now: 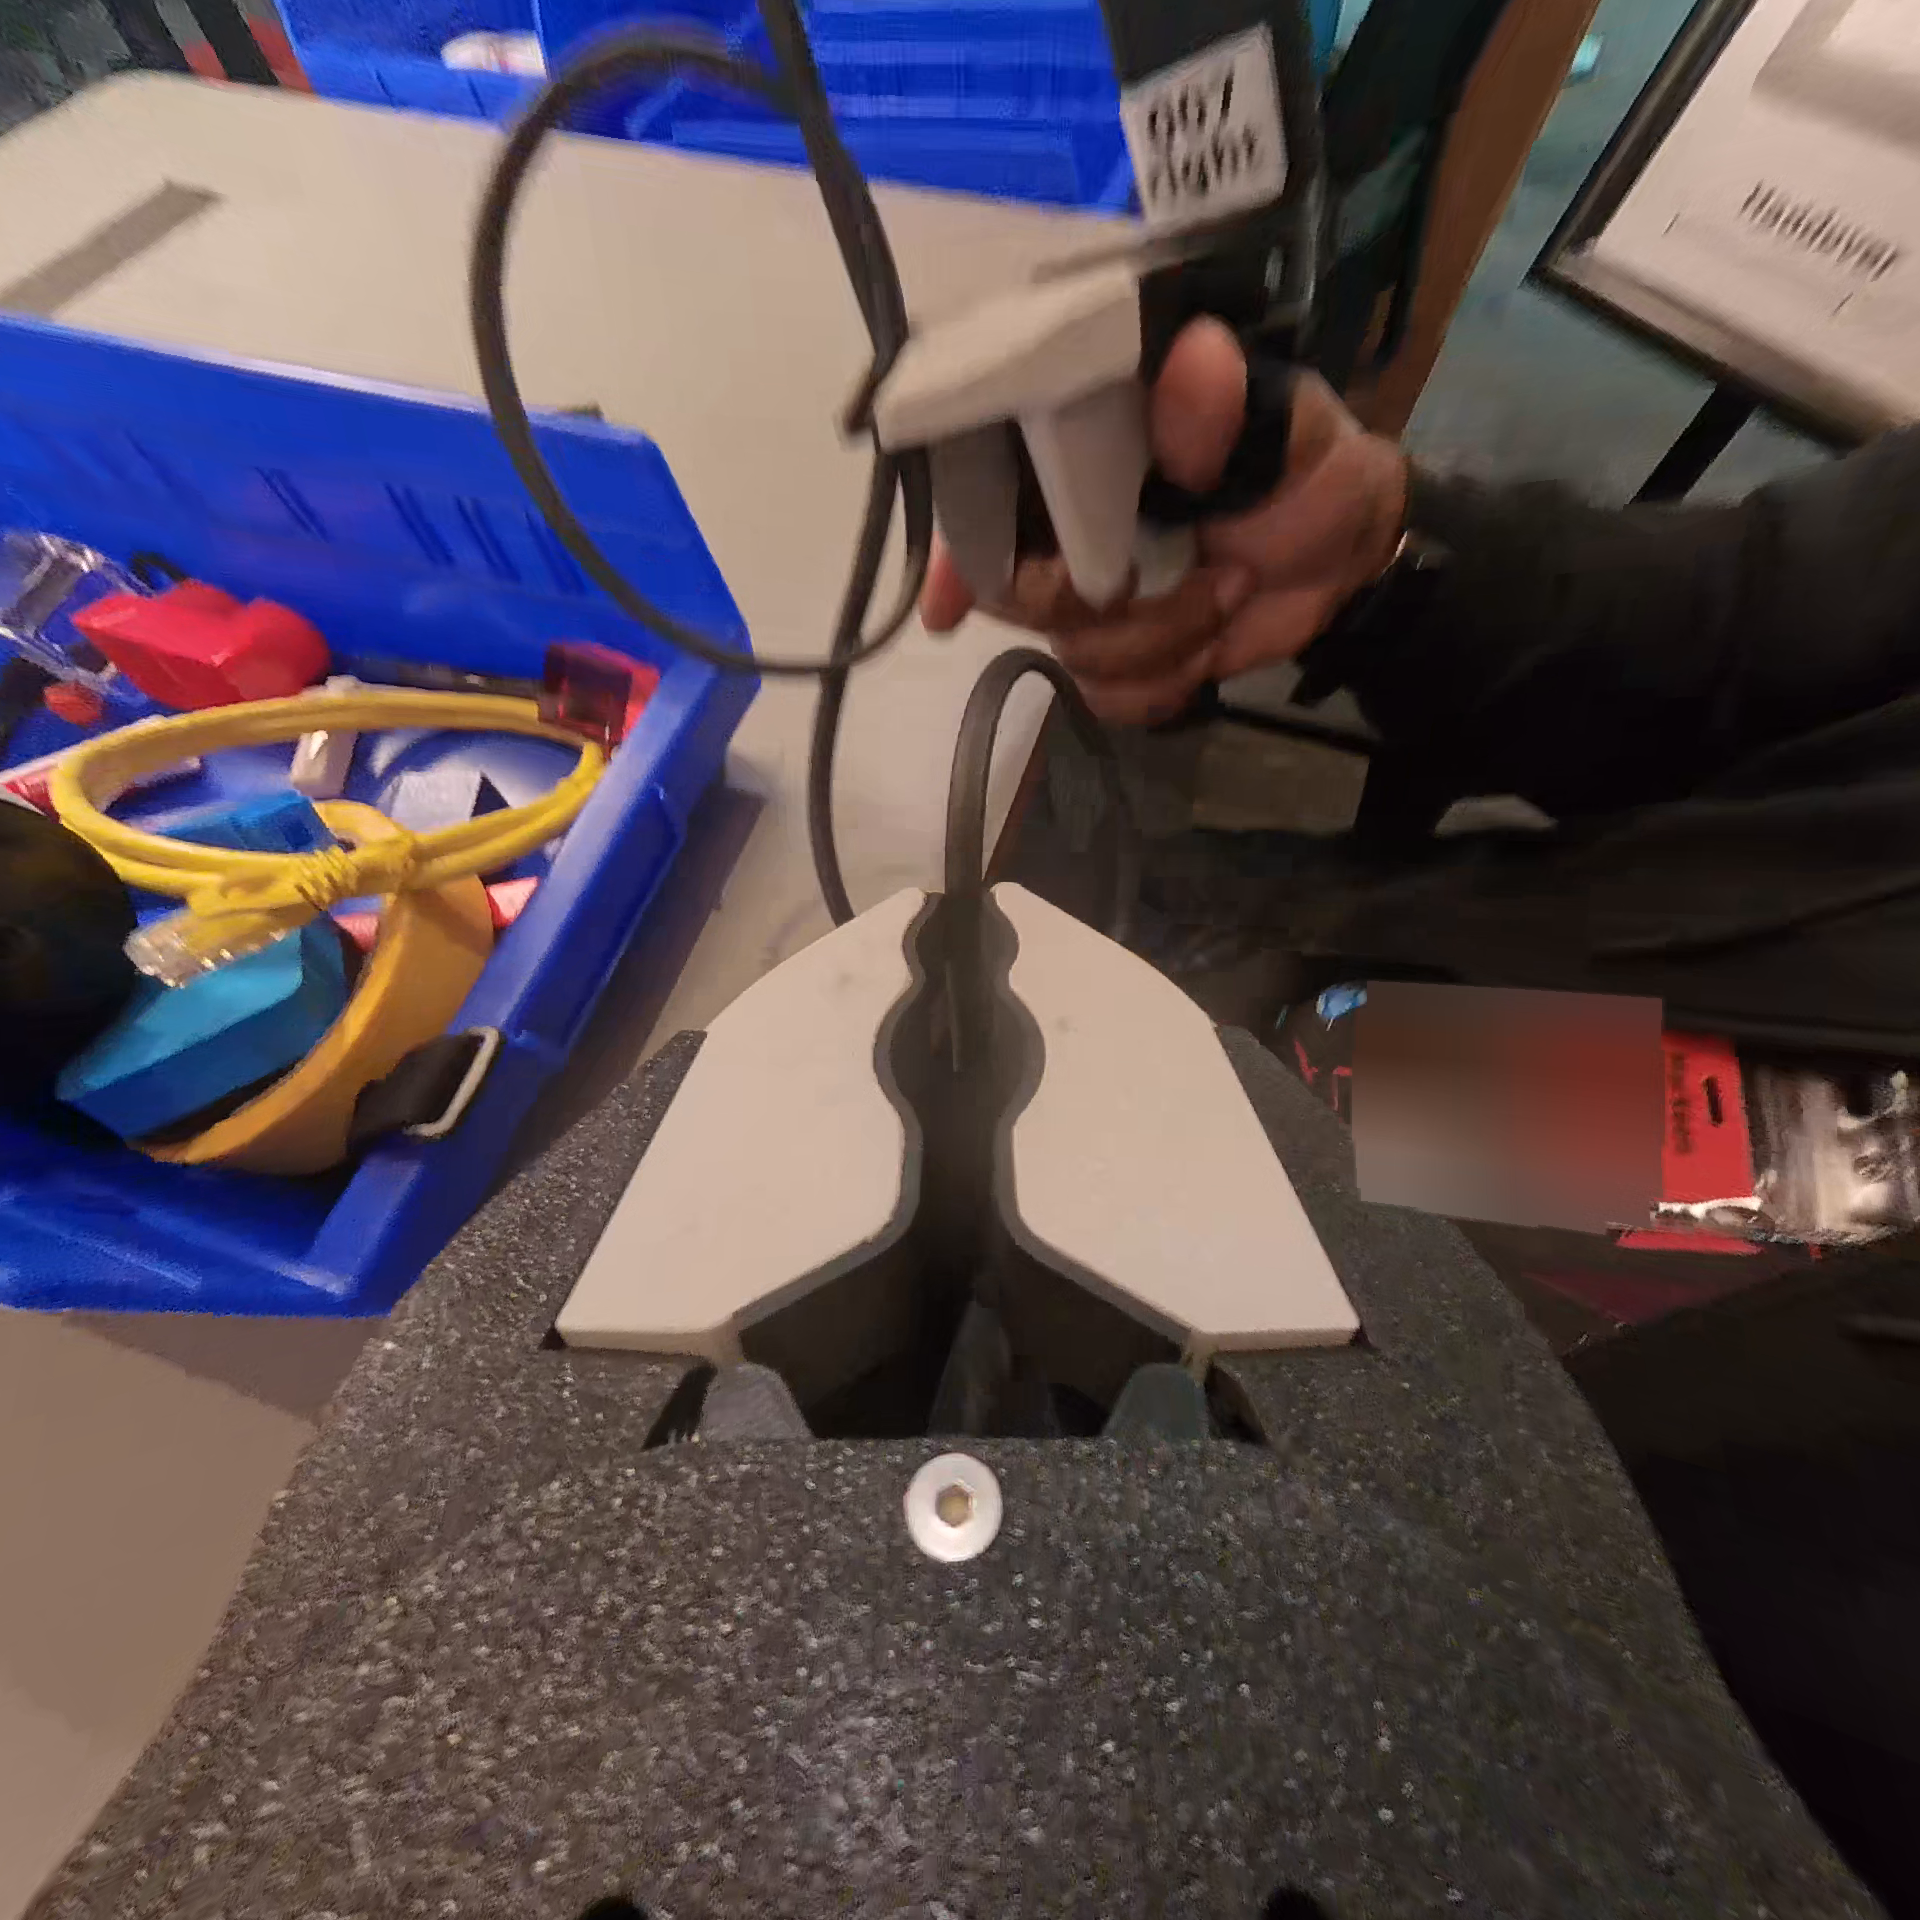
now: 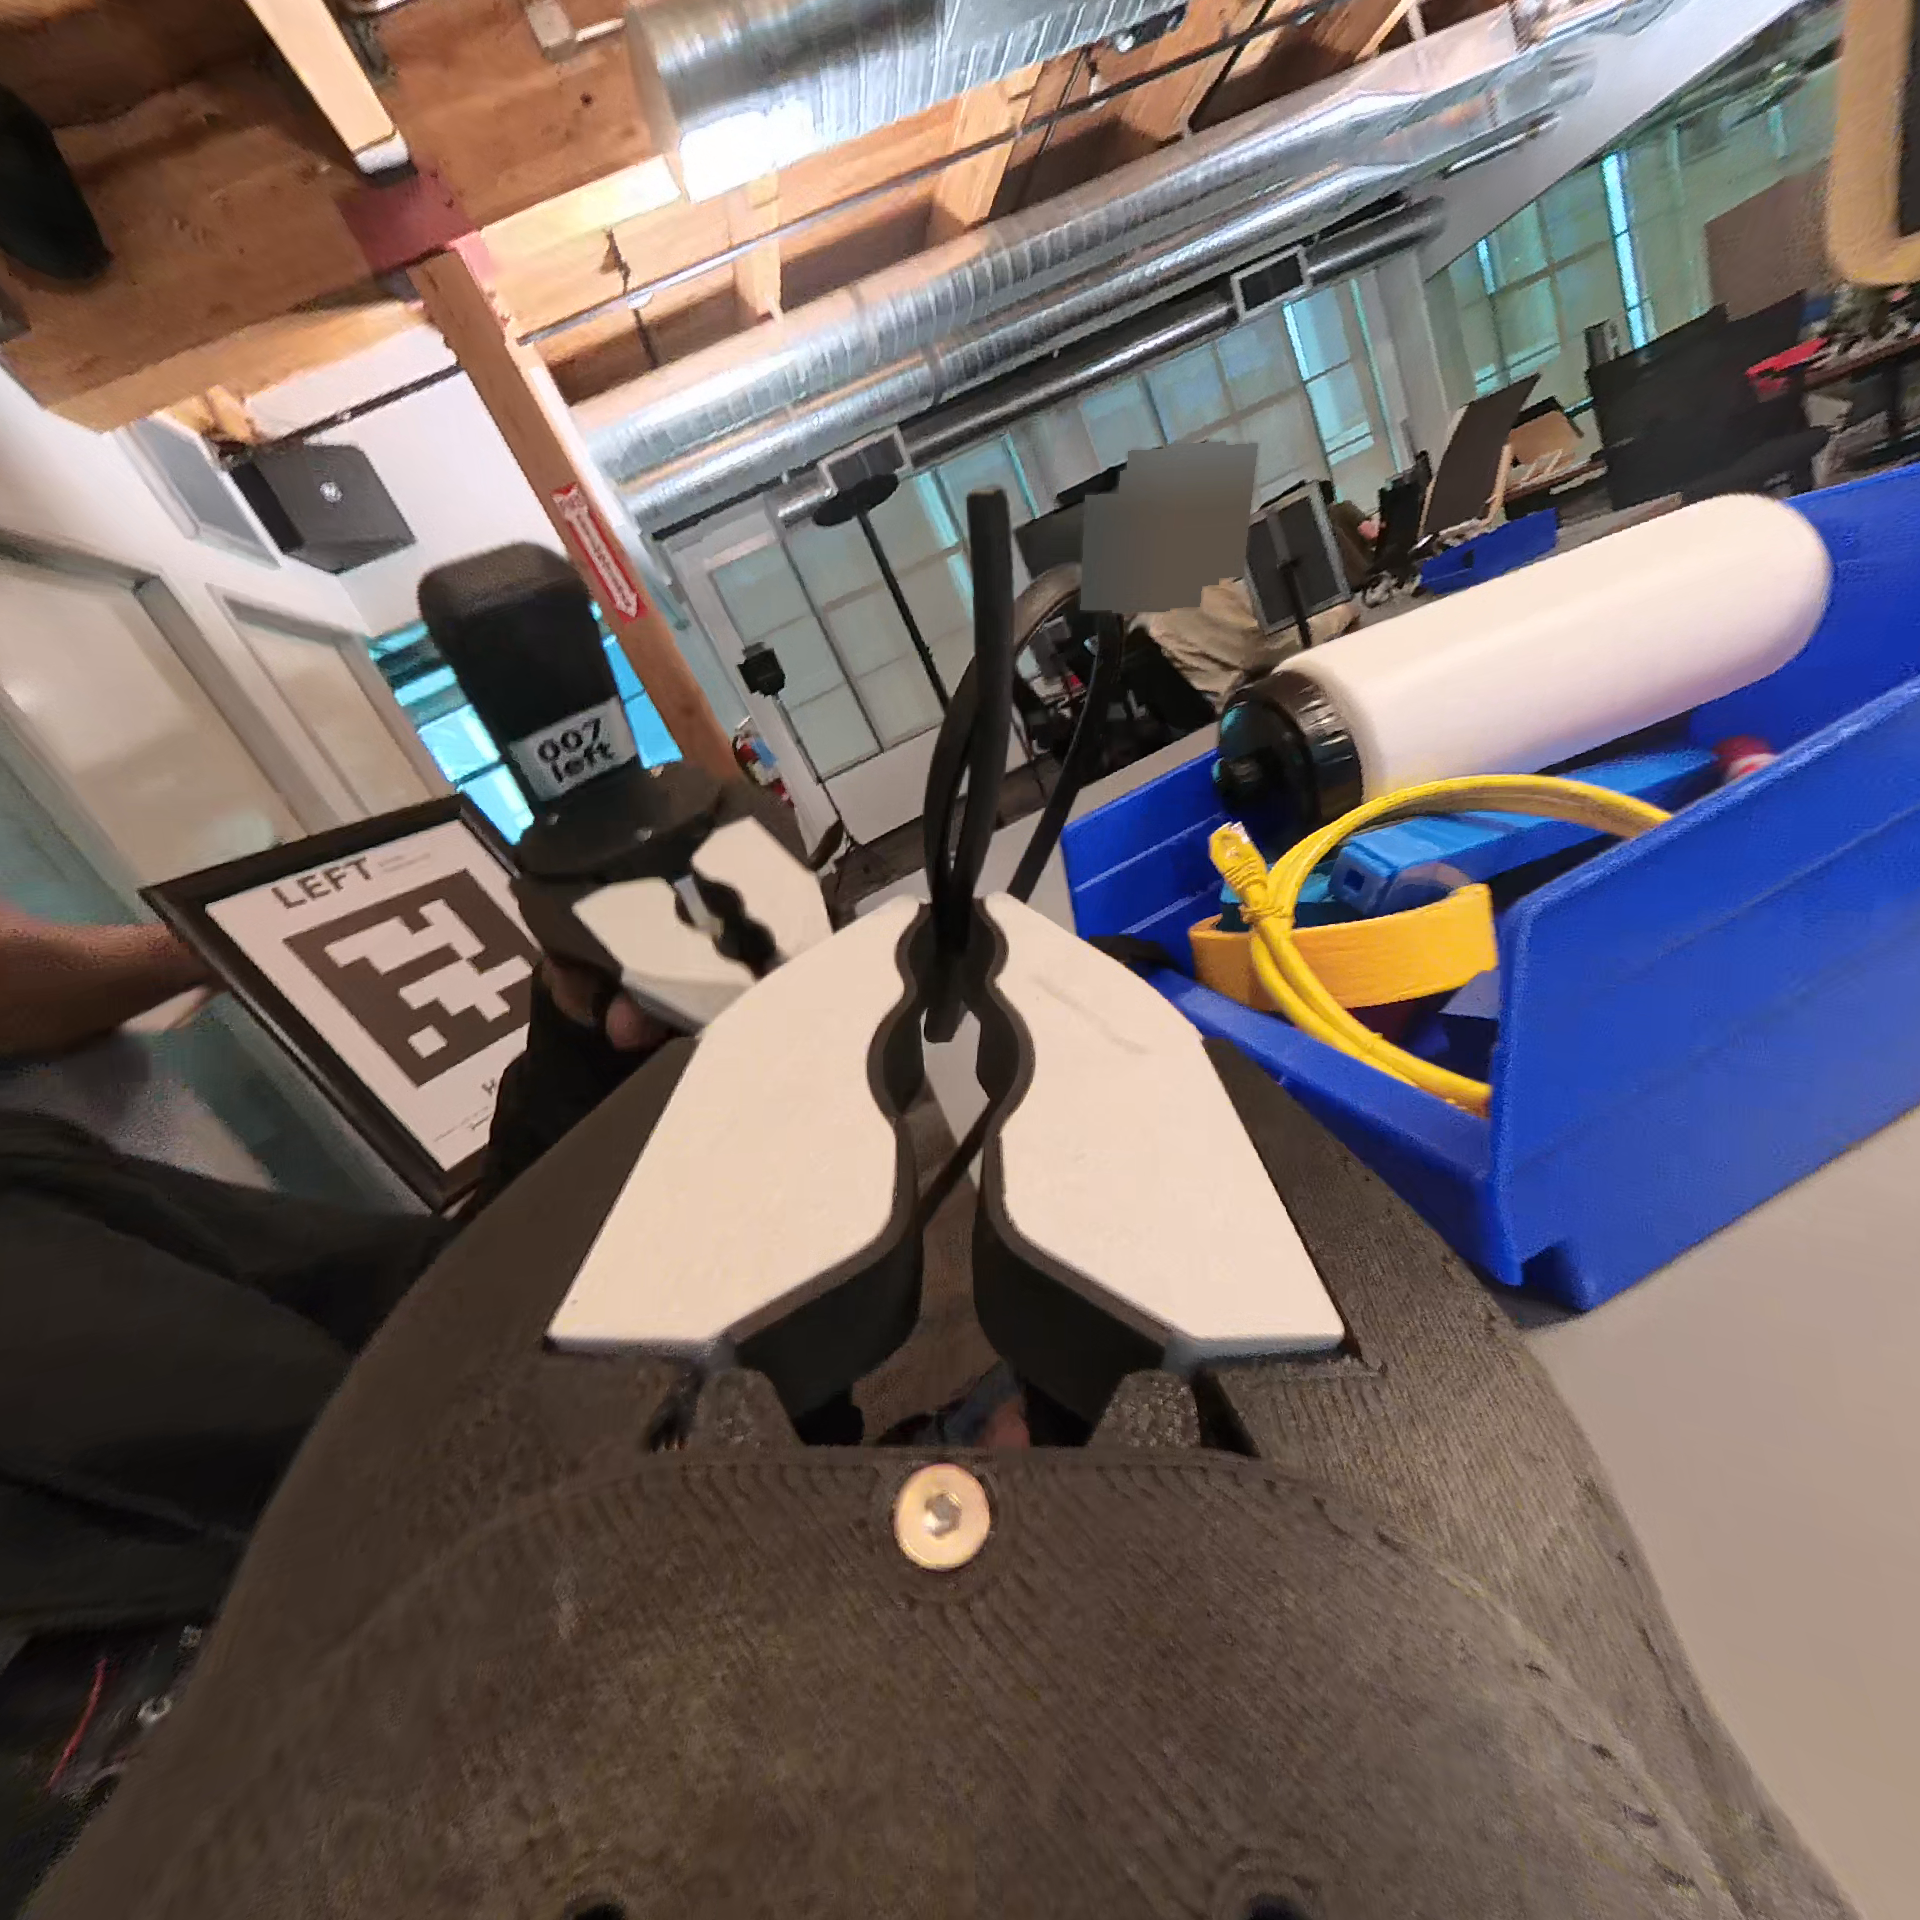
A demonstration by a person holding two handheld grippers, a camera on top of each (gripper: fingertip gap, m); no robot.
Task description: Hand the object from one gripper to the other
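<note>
A thin black cable [image 1: 497, 343] loops in the air between both grippers. In the left wrist view my left gripper [image 1: 961, 906] is shut on one part of it, which arches up just past the fingertips. My right gripper [image 1: 1039, 582], held by a hand, hangs above and ahead with the cable running beside it. In the right wrist view my right gripper [image 2: 956, 920] is shut on the black cable [image 2: 982, 623], which stands up from the tips. The left gripper [image 2: 764, 961] sits close at the left, fingers together.
A blue bin [image 1: 582, 935] on the grey table [image 1: 312, 229] holds a yellow network cable [image 1: 312, 717], an orange ring and red and blue parts; it also shows in the right wrist view [image 2: 1662, 1039] with a white bottle [image 2: 1558, 644]. More blue bins [image 1: 935, 104] stand behind. A framed marker card [image 2: 395, 966] stands left. Spacing between my two grippers at the tips: around 9 cm.
</note>
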